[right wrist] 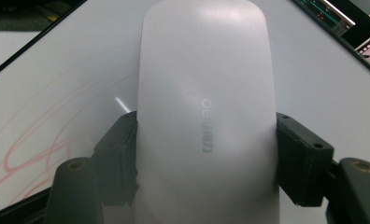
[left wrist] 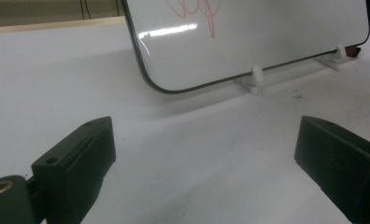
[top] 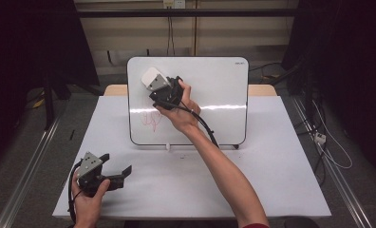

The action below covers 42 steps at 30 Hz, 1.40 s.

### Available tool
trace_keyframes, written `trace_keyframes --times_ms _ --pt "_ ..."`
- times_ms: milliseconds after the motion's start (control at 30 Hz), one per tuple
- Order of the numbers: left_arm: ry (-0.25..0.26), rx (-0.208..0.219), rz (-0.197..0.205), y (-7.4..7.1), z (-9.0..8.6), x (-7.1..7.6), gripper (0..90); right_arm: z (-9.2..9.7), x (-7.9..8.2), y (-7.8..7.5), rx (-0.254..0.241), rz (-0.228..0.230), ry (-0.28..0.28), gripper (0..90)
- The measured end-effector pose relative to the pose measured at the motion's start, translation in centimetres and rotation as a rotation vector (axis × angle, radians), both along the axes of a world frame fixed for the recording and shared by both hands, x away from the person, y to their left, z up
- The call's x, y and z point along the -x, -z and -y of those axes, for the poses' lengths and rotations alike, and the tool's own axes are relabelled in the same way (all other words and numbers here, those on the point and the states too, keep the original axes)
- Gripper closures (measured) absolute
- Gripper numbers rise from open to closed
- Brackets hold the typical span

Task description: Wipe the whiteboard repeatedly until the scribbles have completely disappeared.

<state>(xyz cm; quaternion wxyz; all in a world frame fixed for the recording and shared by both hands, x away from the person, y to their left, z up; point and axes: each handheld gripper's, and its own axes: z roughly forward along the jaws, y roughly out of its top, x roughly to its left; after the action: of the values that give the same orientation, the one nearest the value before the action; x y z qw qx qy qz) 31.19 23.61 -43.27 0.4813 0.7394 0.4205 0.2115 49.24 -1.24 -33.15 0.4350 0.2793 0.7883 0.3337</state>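
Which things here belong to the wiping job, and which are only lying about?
In use:
- white plastic whiteboard eraser
- white rectangular whiteboard with red scribble
- right hand-held gripper, shut on the eraser

Idle:
- left hand-held gripper, open above the white table
- cables on floor

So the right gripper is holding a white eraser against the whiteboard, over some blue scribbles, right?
Nearly: the scribbles are red, not blue, as the high view shows. The right gripper does hold a white eraser against the whiteboard.
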Motion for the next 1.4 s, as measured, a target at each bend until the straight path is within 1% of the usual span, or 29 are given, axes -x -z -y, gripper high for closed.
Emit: trace_keyframes --times_ms 67,100,167,333,367,467,567,733,833,900,1067,1133,1167,1200,1233,1300,1367,1400 --pt "0.0 0.0 0.001 0.0 0.0 0.0 5.4 0.2 -0.3 -0.4 -0.02 0.003 0.016 31.3" --pt "0.0 0.002 0.001 0.0 0.0 0.0 5.4 0.1 -0.4 -0.4 -0.022 0.001 0.019 31.3" --pt "0.003 -0.002 0.001 0.0 0.0 -0.1 5.4 0.0 -0.3 -0.2 -0.011 0.013 0.023 31.3" --pt "0.005 -0.005 0.001 0.0 0.1 0.0 5.4 -0.1 -0.1 0.1 -0.014 0.04 0.027 31.3" --pt "0.005 -0.005 0.002 0.0 0.1 0.0 5.4 -0.1 0.0 0.1 -0.019 0.038 0.026 31.3" --pt "0.003 -0.006 0.0 0.0 0.1 0.0 5.4 -0.4 0.3 0.6 -0.01 0.04 0.008 31.3" --pt "0.0 -0.005 0.002 0.0 0.2 -0.1 5.3 -0.9 0.8 1.2 0.013 0.039 -0.021 31.4" --pt "0.002 -0.01 0.001 0.0 0.2 -0.1 5.4 -1.7 1.6 2.2 0.05 0.017 -0.05 31.4" --pt "0.003 -0.009 0.002 0.0 0.2 -0.1 5.3 -2.1 2.1 2.8 0.059 0.017 -0.065 31.4" --pt "0.005 -0.011 0.001 0.0 0.2 -0.1 5.4 -2.4 2.5 3.3 0.077 0.014 -0.084 31.4" --pt "0.006 -0.012 0.004 0.0 0.3 -0.1 5.4 -3.2 3.5 4.4 0.102 0.004 -0.115 31.4" --pt "0.004 -0.01 0.001 0.1 0.3 -0.1 5.4 -3.0 3.6 4.3 0.11 0.003 -0.122 31.4" --pt "0.004 -0.01 0.002 0.1 0.3 -0.1 5.4 -3.0 3.5 4.3 0.092 -0.004 -0.123 31.4" --pt "0.004 -0.011 0.002 0.1 0.3 -0.1 5.4 -3.0 3.5 4.3 0.111 0.001 -0.125 31.4" --pt "0.005 -0.012 0.003 0.0 0.3 -0.1 5.4 -3.1 3.5 4.3 0.118 0.007 -0.122 31.4" --pt "0.006 -0.012 0.004 0.0 0.2 -0.1 5.4 -2.9 3.4 4.2 0.123 0.005 -0.126 31.4" --pt "0.009 -0.012 0.005 0.0 0.2 0.0 5.4 -2.8 3.1 3.9 0.112 0.003 -0.118 31.4" --pt "0.009 -0.011 0.006 0.0 0.2 0.0 5.3 -2.6 2.8 3.6 0.097 0.007 -0.107 31.4"
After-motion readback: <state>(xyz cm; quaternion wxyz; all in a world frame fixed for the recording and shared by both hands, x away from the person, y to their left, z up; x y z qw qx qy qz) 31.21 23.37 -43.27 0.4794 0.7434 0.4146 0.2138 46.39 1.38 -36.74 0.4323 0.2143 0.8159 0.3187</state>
